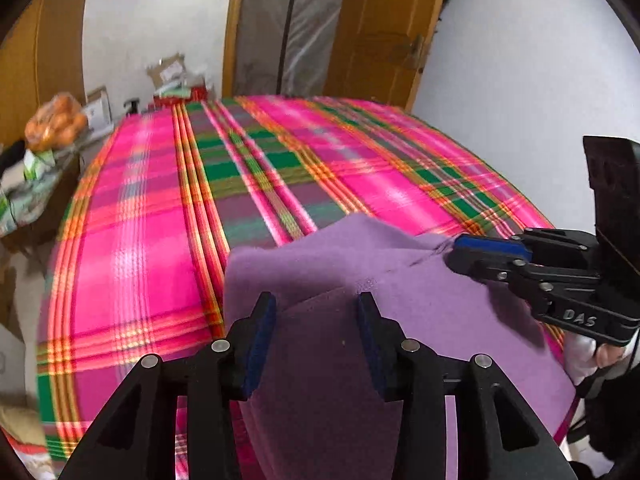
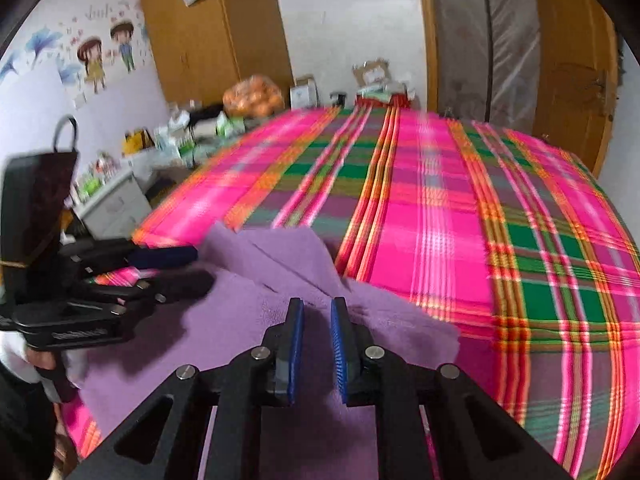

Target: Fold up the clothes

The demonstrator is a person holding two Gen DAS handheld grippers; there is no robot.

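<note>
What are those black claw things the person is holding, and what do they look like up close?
Each is a hand-held gripper: the left and right are black angular frames with silver bolts and two fingers faced with blue pads. White "DAS" lettering marks the right one. The person wears white sleeves.

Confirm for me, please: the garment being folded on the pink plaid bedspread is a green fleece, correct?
Not quite: the garment is purple, not green, as the right wrist view shows. It does lie on the pink plaid bedspread, whose checks hold the only green there.
</note>
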